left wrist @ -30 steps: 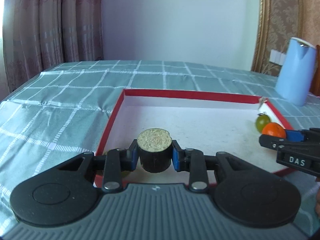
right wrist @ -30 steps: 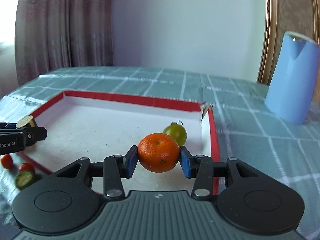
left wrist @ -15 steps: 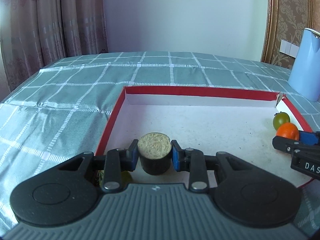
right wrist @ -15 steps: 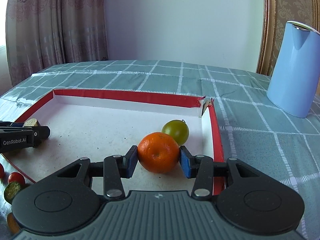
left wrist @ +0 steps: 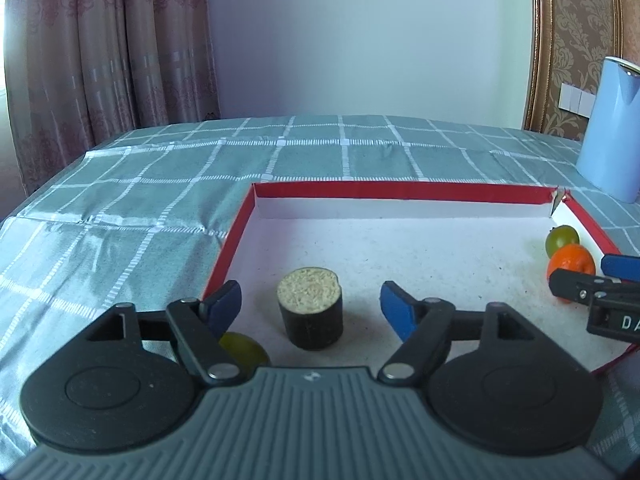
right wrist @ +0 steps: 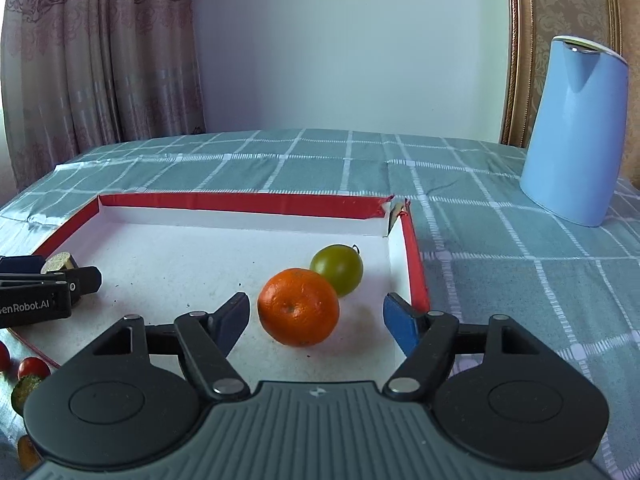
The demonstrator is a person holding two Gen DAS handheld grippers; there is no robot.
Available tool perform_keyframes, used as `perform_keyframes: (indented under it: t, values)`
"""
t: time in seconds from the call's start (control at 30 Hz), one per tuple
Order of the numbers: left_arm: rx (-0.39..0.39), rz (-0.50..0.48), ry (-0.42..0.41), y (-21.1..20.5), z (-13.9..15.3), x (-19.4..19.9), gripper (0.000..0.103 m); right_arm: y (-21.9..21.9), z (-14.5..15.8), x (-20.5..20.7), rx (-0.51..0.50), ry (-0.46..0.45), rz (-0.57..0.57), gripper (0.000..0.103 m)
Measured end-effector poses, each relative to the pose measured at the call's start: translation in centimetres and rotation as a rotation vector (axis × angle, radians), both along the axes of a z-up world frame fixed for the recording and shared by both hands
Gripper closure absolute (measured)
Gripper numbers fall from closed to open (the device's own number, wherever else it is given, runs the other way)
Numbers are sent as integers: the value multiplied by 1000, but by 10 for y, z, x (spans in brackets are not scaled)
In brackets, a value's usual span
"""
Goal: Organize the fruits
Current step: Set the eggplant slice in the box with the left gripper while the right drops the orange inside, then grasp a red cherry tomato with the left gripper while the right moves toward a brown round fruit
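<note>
left tool (left wrist: pixel 311 304): black linkage arms, blue pads, silver pivot screws, ribbed grey housing, two round black discs | right tool (right wrist: pixel 316 314): same build, small emblem on grey housing | side lettering: white "enRobot.AI", "DA"

There was one tray (right wrist: pixel 416 256). In it sat one orange (right wrist: pixel 298 306), one green fruit (right wrist: pixel 337 269) and one dark cut cylinder (left wrist: pixel 311 308). Outside it lay two red tomatoes (right wrist: pixel 33 367), one green slice (right wrist: pixel 25 390), one yellow-green fruit (left wrist: pixel 245 349) and one orange bit (right wrist: pixel 27 452). One blue jug (right wrist: pixel 574 136) stood apart. Two grippers (left wrist: pixel 311 302) (right wrist: pixel 316 312) showed.
</note>
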State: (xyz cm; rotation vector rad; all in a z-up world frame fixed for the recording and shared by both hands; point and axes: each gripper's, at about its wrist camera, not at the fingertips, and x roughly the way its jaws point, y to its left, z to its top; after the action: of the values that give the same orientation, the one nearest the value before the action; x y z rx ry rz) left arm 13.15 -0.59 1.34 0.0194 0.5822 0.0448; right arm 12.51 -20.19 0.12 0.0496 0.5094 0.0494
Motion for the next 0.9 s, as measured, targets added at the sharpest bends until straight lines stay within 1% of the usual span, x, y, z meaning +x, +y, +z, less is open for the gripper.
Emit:
perform_keyframes:
  t: [0.1, 0.13, 0.17, 0.3, 0.4, 0.57, 0.7, 0.9]
  values:
    - [9, -1, -26, 0, 1, -5, 21, -3, 1, -3, 15, -7, -1, 28]
    - [12, -1, -38, 0, 2, -8, 17, -4, 1, -5, 20, -12, -5, 28]
    - [16, 2, -52, 0, 3, -11, 15, -5, 2, -7, 27, -17, -7, 28]
    - [27, 1, -80, 0, 5, -19, 14, -9, 5, -17, 58, -50, -20, 22]
    - [36, 6, -84, 0, 4, -23, 13, -10, 6, -22, 63, -68, -23, 22]
    - [26, 11, -88, 3, 4, -30, 12, -6, 7, -29, 47, -92, -20, 22]
    - [12, 11, -83, 5, 4, -35, 12, -5, 8, -34, 32, -114, -14, 22]
    - [-23, 23, -101, 12, 5, -49, 10, -8, 9, -42, 60, -124, -11, 22]
